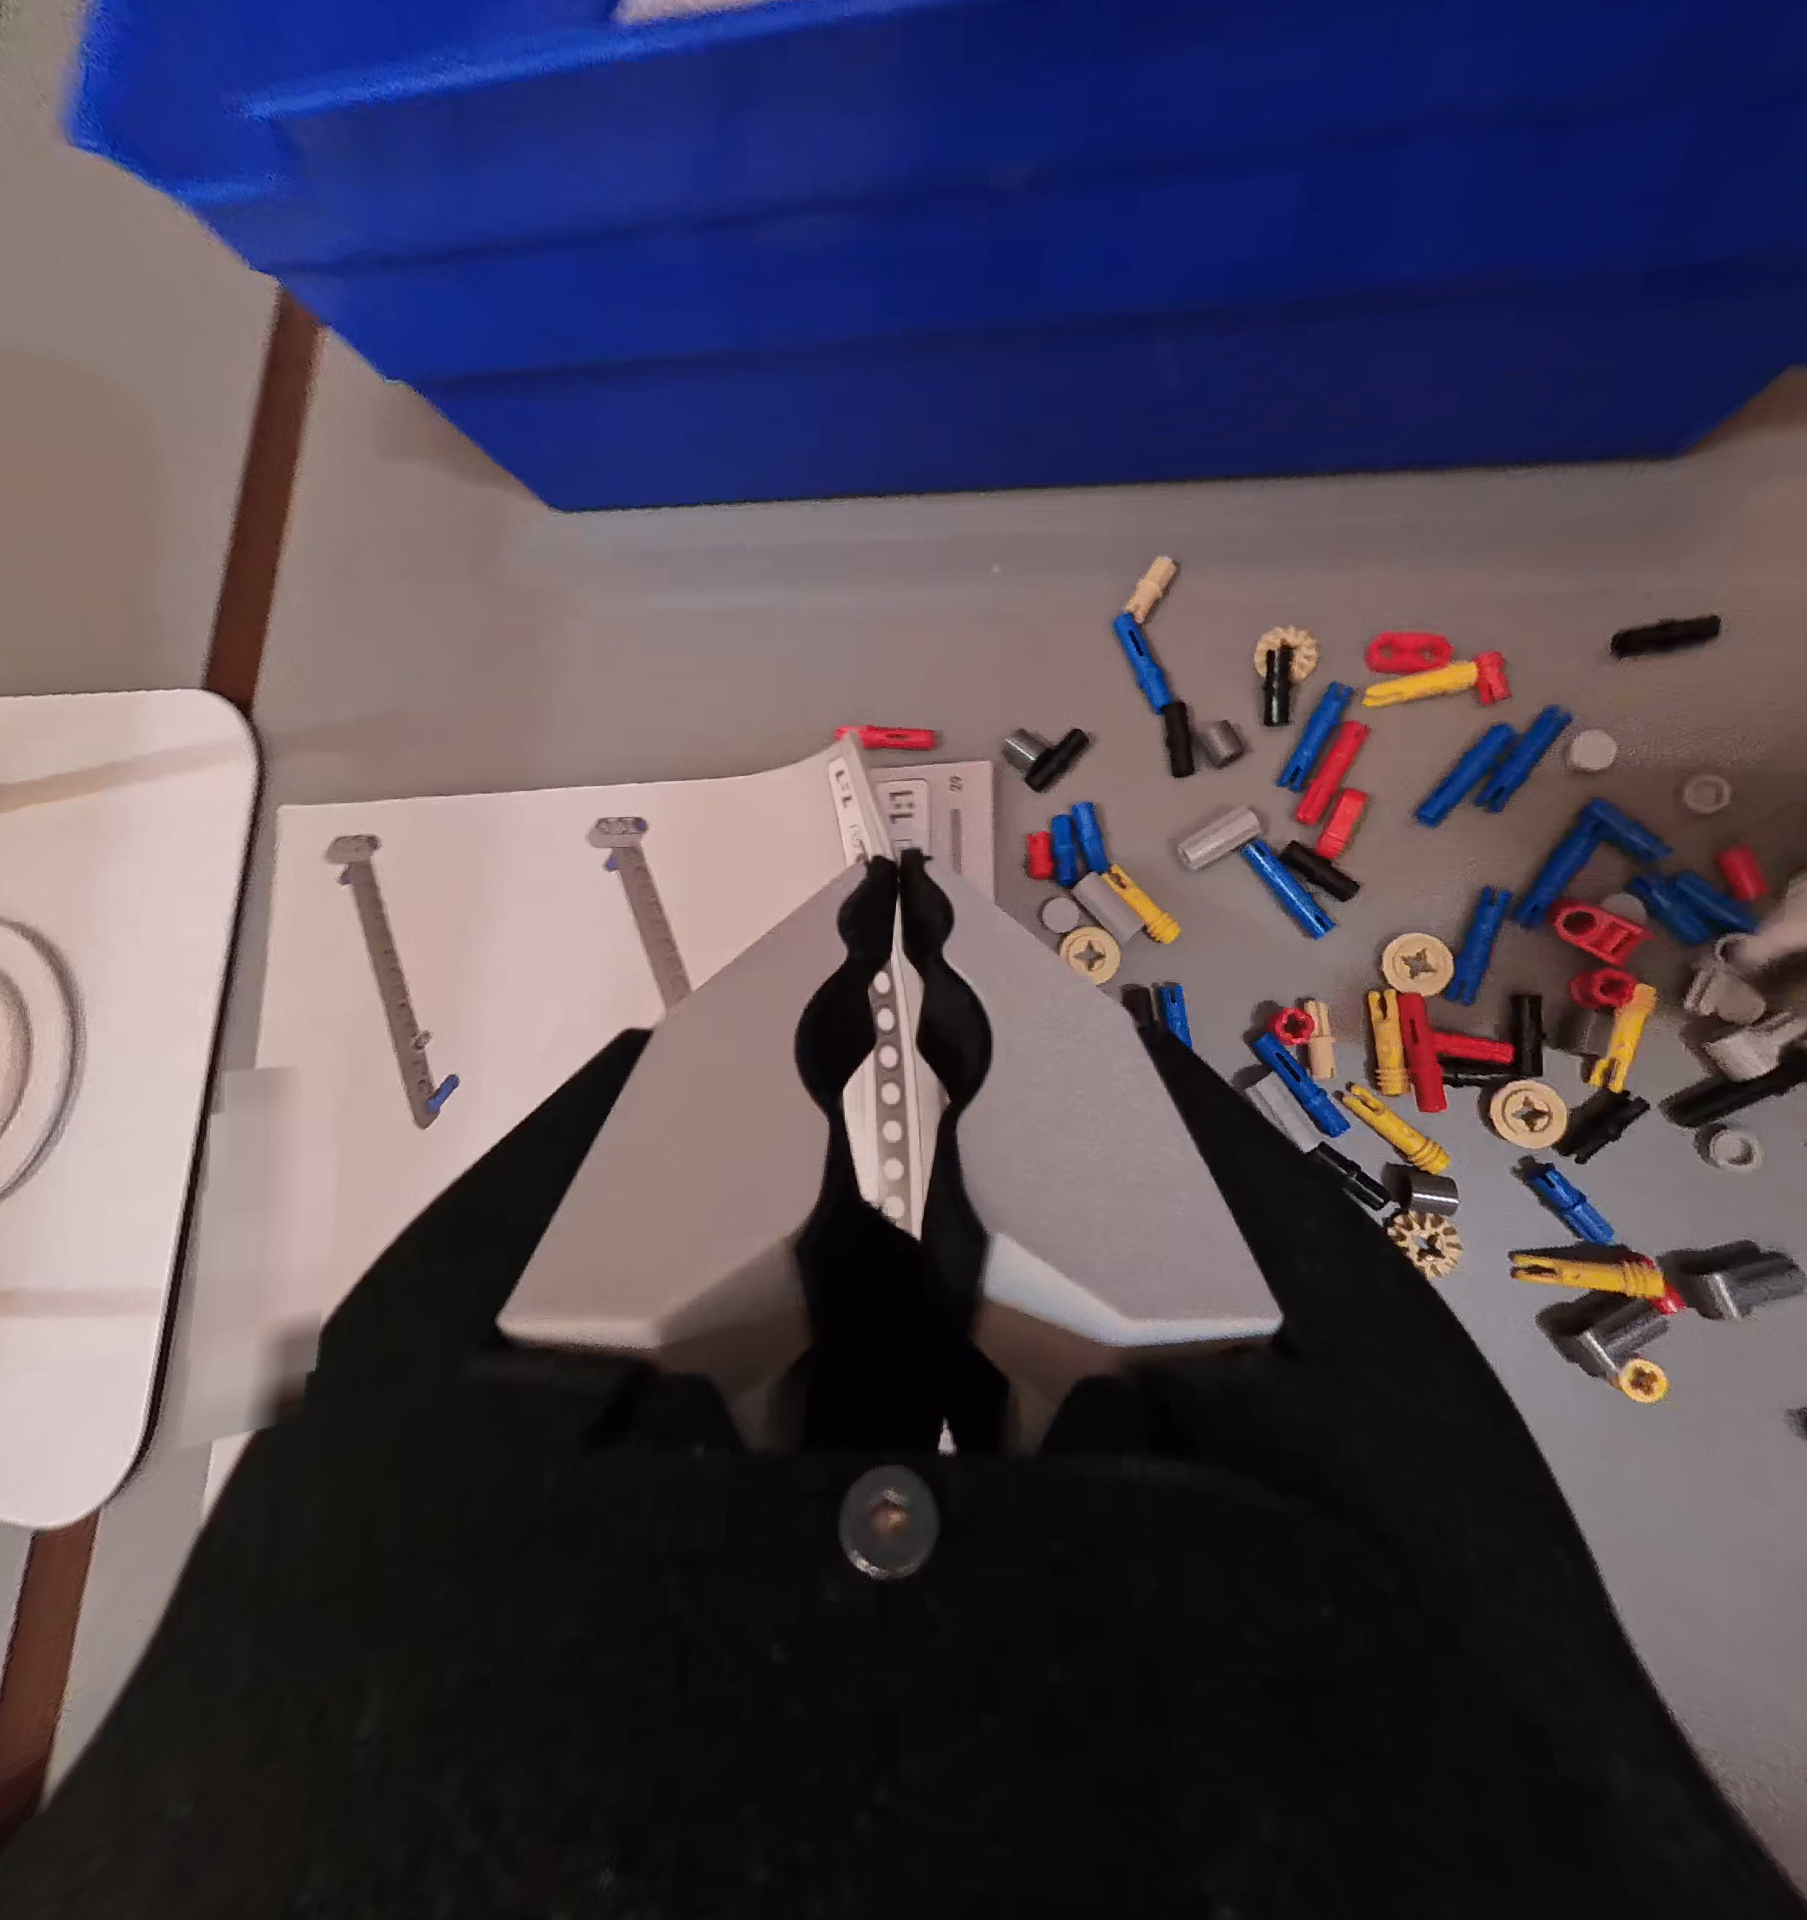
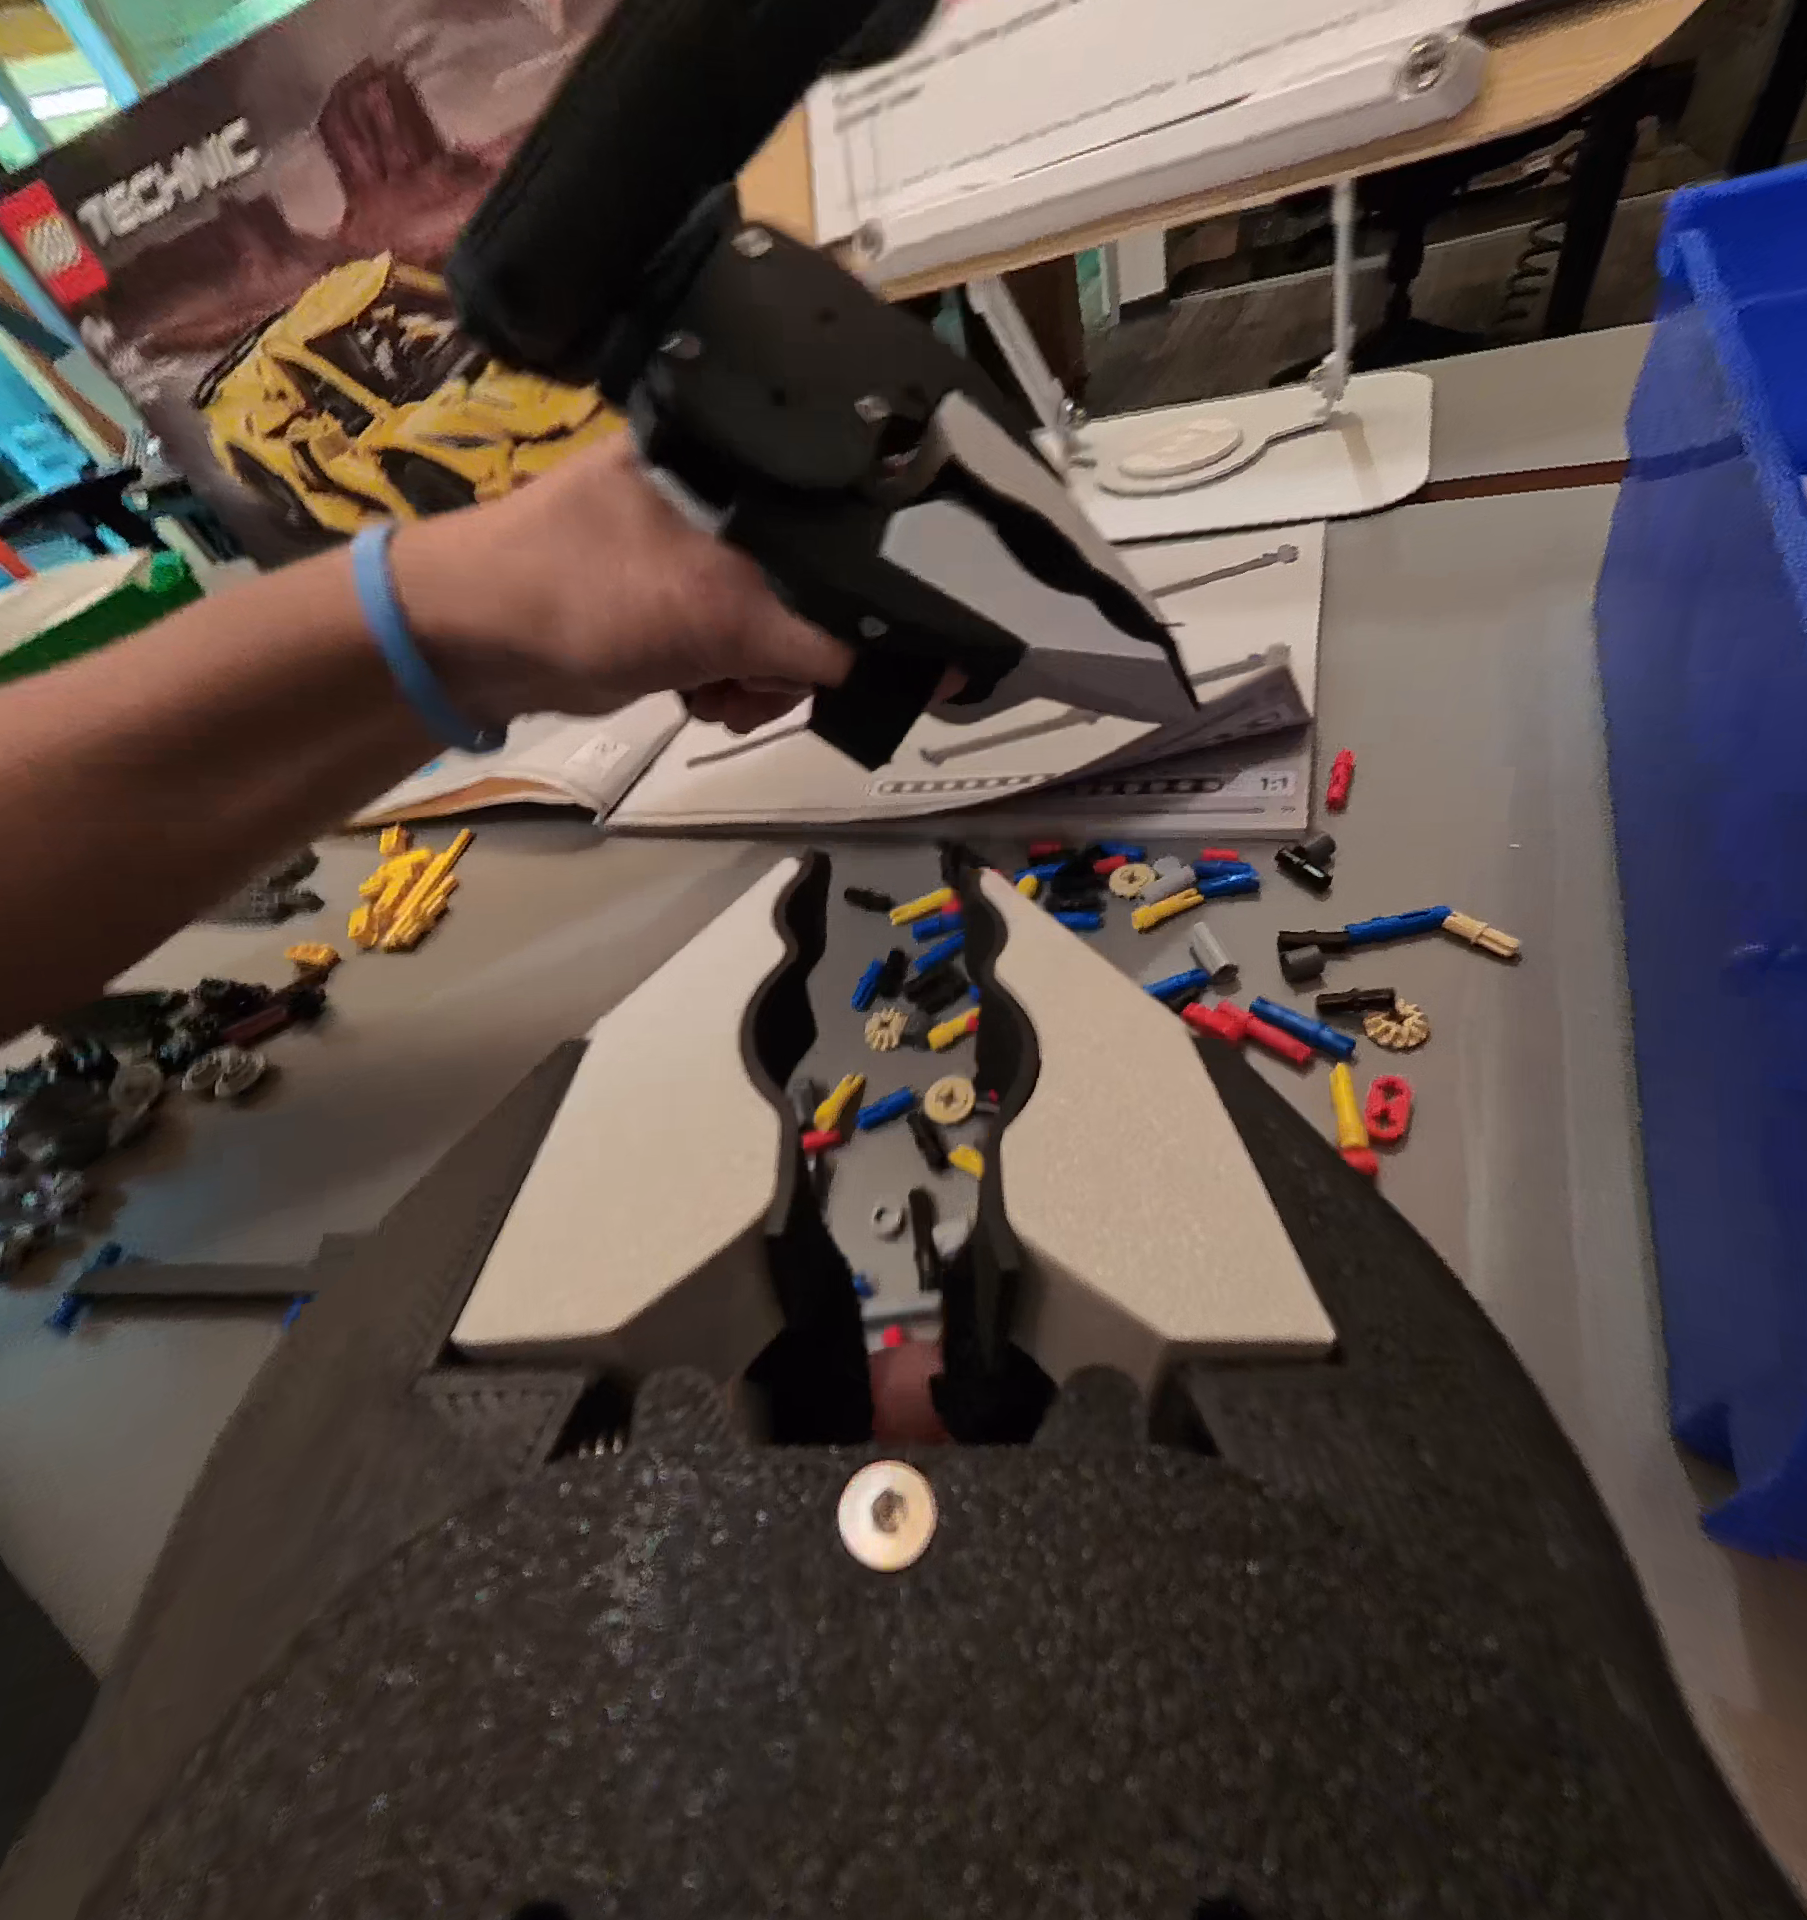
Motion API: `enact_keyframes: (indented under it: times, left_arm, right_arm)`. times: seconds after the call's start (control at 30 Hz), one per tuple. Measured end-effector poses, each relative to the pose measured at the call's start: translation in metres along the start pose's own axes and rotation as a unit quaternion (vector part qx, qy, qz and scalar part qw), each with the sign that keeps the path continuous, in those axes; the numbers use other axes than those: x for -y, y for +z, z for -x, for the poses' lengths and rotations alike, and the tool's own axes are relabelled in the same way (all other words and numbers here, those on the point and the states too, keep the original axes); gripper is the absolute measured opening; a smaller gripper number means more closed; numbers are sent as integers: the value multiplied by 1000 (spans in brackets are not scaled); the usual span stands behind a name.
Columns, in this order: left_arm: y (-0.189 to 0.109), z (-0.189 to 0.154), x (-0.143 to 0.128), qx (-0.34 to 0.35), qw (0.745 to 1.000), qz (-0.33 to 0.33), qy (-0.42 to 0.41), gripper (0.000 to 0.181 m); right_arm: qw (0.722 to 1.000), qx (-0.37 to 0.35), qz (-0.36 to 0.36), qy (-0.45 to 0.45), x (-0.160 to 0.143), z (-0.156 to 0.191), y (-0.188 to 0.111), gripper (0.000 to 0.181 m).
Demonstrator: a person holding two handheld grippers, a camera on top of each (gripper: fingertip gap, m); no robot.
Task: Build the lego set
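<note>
The open instruction booklet [image 1: 525,935] lies on the grey table. My left gripper [image 1: 897,864] is shut on the edge of one of its pages at the right corner. In the right wrist view the left gripper [image 2: 1174,675], held by a hand, has that page [image 2: 1242,707] lifted off the booklet [image 2: 1086,800]. My right gripper [image 2: 883,862] is open and empty, hovering above the scatter of small blue, red, yellow, black and tan pins and gears [image 2: 982,997]. The same scatter lies to the right of the booklet in the left wrist view [image 1: 1398,935].
A blue bin [image 1: 982,260] stands behind the pieces and shows at the right in the right wrist view [image 2: 1761,727]. A white stand base [image 2: 1242,447] sits beyond the booklet. The set's box [image 2: 307,364] stands at the back left. Yellow pieces [image 2: 405,894] and dark pieces [image 2: 99,1091] lie at the left. The grippers' ends are close to 12 cm from one another.
</note>
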State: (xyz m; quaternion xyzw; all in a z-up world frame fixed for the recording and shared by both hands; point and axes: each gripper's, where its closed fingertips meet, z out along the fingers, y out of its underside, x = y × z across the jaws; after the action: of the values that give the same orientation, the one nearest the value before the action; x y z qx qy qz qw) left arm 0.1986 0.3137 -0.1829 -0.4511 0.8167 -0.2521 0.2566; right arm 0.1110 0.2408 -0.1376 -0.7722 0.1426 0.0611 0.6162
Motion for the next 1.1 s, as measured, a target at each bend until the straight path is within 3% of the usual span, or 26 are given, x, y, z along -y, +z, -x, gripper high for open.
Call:
enact_keyframes:
  times: [0.07, 0.17, 0.37, 0.47, 0.57, 0.6, 0.63, 0.7, 0.83, 0.9, 0.97, 1.0, 1.03, 1.1]
  left_arm:
    - [-9, 7, 0, 15, 999, -26, -27, 0]
    - [-24, 16, -1, 15, 994, -66, -88, 0]
    - [-57, 32, -2, -4, 973, -144, -180, 0]
    - [-74, 37, -1, -21, 959, -182, -217, 0]
    - [-89, 42, -8, -28, 943, -203, -263, 2]
    - [-96, 39, -12, -52, 933, -204, -293, 8]
    - [-106, 39, -18, -68, 919, -208, -328, 27]
    - [-132, 49, -32, -71, 888, -234, -390, 44]
    - [-175, 63, -66, -98, 835, -257, -477, 64]
    - [-181, 67, -89, -95, 824, -244, -502, 49]
    - [-183, 66, -105, -107, 807, -242, -528, 10]
    - [-182, 66, -109, -112, 799, -247, -537, 3]
    - [-182, 65, -113, -115, 794, -251, -541, 1]
    - [-185, 62, -115, -131, 790, -270, -535, 1]
  right_arm:
    - [1000, -21, 12, 20, 7, -12, 12, 30]
    - [996, -56, 73, -9, 14, -24, 44, 59]
    - [984, -84, 155, -31, 9, -32, 117, 63]
    - [979, -112, 164, -47, 12, -43, 145, 54]
    - [978, -119, 154, -76, 22, -42, 160, 32]
    - [975, -124, 150, -109, 26, -37, 160, 21]
    - [970, -119, 134, -166, 32, -26, 161, 17]
    - [939, -109, 110, -307, 39, 4, 162, 11]
    - [845, -110, 82, -516, 33, 56, 159, 2]
    - [812, -113, 78, -567, 29, 70, 159, 3]
    - [802, -107, 72, -583, 27, 81, 161, 4]
    - [804, -92, 78, -583, 22, 86, 161, 7]
    - [813, -67, 93, -570, 14, 92, 161, 15]
    - [863, -4, 130, -488, 8, 106, 151, 44]
